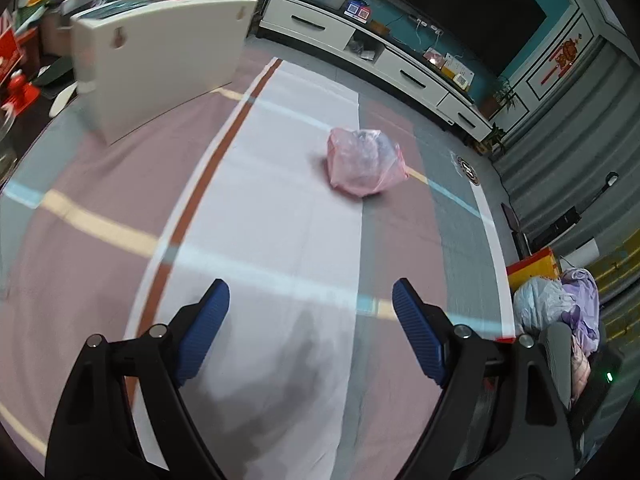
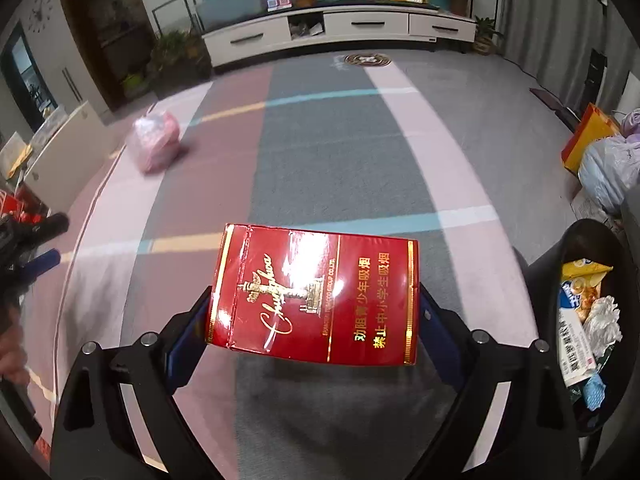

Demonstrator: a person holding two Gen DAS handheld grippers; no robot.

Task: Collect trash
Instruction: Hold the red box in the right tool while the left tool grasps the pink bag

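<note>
Left gripper [image 1: 310,294]: blue ribbed fingers [image 1: 206,330] spread wide, nothing between them, hovering above the striped pink, white and grey carpet [image 1: 256,240]. Ahead of the open fingers and slightly to their right, well apart, a crumpled pink translucent plastic bag [image 1: 364,164] sits on the carpet where the white stripe meets the pink one. Right gripper [image 2: 314,304]: fingers closed on a glossy red cigarette box with gold script and Chinese lettering [image 2: 314,296], pinched at its two short ends; the box is held clear of the floor, face up toward the camera, slightly tilted. In the right wrist view the same pink bag [image 2: 156,144] lies far off to the left on the carpet. A black trash bin [image 2: 592,320] stands close to the right of the held box, with wrappers and crumpled paper inside. A white low cabinet with drawers [image 2: 340,30] runs along the far wall.
</note>
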